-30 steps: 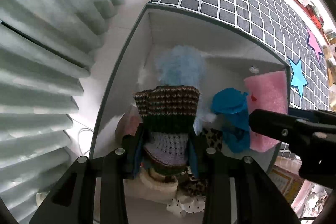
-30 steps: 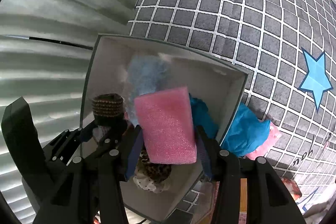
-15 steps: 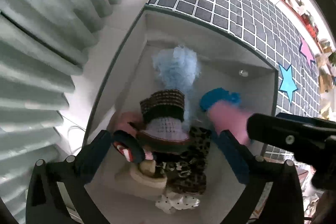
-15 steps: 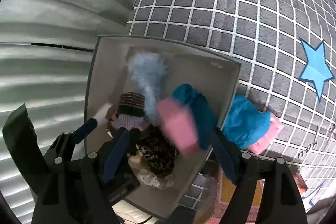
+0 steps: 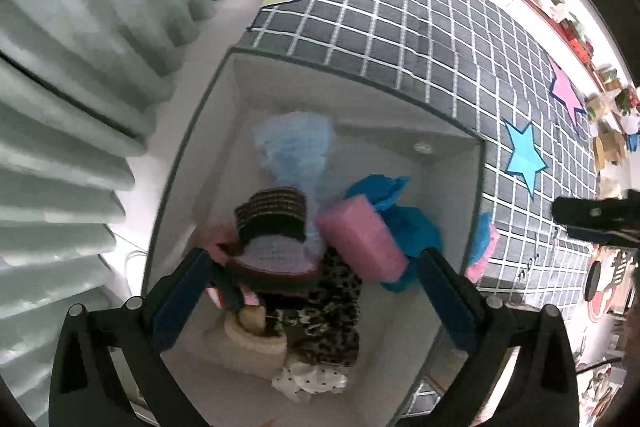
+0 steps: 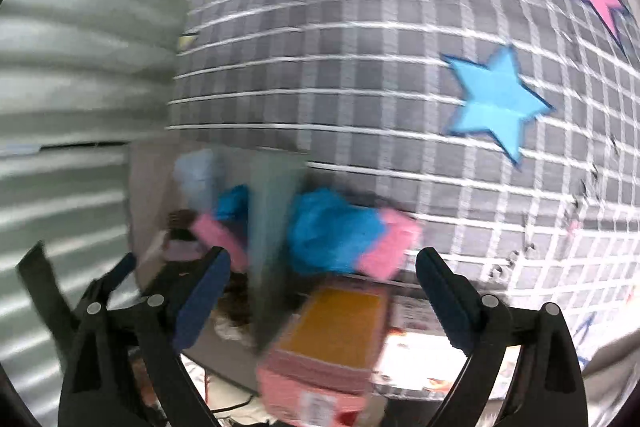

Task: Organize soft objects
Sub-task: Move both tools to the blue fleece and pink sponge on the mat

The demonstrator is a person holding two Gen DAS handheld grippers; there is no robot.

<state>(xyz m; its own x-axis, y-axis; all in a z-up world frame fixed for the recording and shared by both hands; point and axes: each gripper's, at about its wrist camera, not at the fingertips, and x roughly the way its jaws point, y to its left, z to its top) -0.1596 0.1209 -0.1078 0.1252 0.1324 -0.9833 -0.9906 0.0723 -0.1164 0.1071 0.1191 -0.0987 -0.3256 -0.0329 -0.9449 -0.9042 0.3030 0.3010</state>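
A grey rug (image 5: 400,39) with a white grid and felt stars covers the floor beside pale pleated curtains (image 5: 60,99), and at its edge stands the open white storage box (image 5: 476,163), the landmark for everything here. Inside the box, near the middle, a pink foam block (image 5: 360,239) lies tilted on a blue cloth (image 5: 412,223); beside it sits a striped knitted hat (image 5: 272,215), with a fluffy light-blue piece (image 5: 296,147) toward the far wall and a leopard-print fabric (image 5: 332,303) toward the near one. Just outside the box wall, on the rug, a second blue cloth and pink foam piece (image 6: 352,239) wait. These all look light, squashy and easy to pinch; I'd take the foam across its narrow sides. The left gripper (image 5: 316,291) hangs over the box, jaws spread wide, holding nothing. The right gripper (image 6: 320,291), blurred, is opening with nothing between its pads. No writing is readable anywhere.
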